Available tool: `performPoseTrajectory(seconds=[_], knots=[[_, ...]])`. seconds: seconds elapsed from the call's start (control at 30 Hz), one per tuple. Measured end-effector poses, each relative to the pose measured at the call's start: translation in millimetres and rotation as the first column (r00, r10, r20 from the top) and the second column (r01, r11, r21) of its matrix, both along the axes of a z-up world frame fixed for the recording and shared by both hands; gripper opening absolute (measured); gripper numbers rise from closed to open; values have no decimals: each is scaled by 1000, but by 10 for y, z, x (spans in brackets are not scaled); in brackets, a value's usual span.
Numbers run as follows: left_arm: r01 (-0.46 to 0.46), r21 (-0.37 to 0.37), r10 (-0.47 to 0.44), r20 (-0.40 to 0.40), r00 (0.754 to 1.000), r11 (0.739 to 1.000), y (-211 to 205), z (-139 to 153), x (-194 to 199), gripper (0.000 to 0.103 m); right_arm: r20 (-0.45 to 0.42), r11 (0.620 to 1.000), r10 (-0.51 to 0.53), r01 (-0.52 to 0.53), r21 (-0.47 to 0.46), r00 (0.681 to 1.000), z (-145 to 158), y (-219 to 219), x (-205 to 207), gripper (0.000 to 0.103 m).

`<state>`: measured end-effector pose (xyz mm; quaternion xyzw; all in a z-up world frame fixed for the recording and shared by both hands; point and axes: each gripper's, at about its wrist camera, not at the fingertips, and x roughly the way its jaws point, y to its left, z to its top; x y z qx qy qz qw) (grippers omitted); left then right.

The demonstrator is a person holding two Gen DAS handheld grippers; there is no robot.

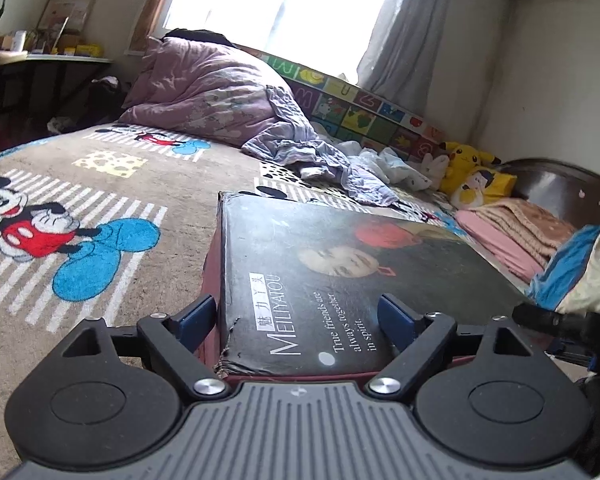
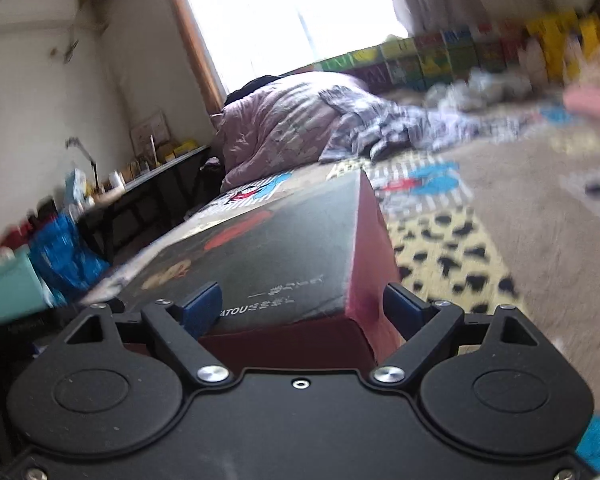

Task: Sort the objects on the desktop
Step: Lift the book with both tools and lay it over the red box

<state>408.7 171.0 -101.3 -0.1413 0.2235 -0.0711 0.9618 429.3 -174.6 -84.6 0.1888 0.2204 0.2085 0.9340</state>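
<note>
Resting on bed: dark-lidded, red-sided box (image 1: 340, 272) | left tongs (image 1: 296, 320) wide | right tongs (image 2: 302, 310) wide

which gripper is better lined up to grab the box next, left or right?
Probably left. The left gripper stands open straddling the near corner of the box, with a sharp view. The right gripper straddles the opposite corner too, but its view is motion-blurred, so still unsettled.

Cartoon-mouse blanket (image 1: 112, 184) on bed, crumpled lilac duvet (image 1: 204, 92); yellow plush toys (image 1: 470, 168), grey curtain (image 1: 416, 28), bright window (image 1: 284, 4)
</note>
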Motion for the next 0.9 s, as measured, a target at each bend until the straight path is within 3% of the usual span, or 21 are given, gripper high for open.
performPoseTrajectory(seconds=[0.1,0.3,0.43,0.5,0.6,0.67,0.77,0.83,0.9], knots=[[11,23,-11,-12,1000,1000,-39,-8,15,90,-65,994,-14,21,110,998,-86,-132,70,88],[22,28,-20,-40,999,999,-86,19,30,92,-133,986,-29,50,161,991,-215,-189,128,87],[-5,136,12,-45,999,991,-229,73,9,96,-137,996,-73,79,37,988,-184,-113,130,88],[-29,196,36,-29,999,980,-304,113,-20,96,-95,995,-97,93,-45,991,-112,-66,73,88],[-93,263,70,98,993,960,-409,249,-183,96,28,980,-99,102,-174,995,80,48,-77,87],[-54,300,8,152,988,952,-514,304,-245,96,106,976,-37,59,-210,994,213,118,-177,87],[59,333,-102,112,988,941,-663,276,-185,96,149,962,84,-41,-269,985,328,288,-214,86],[133,320,-152,33,988,938,-707,188,-85,96,118,956,147,-110,-273,982,315,362,-144,86],[151,318,-153,-18,988,936,-716,71,-14,96,35,945,206,-190,-267,978,224,421,-30,89]])
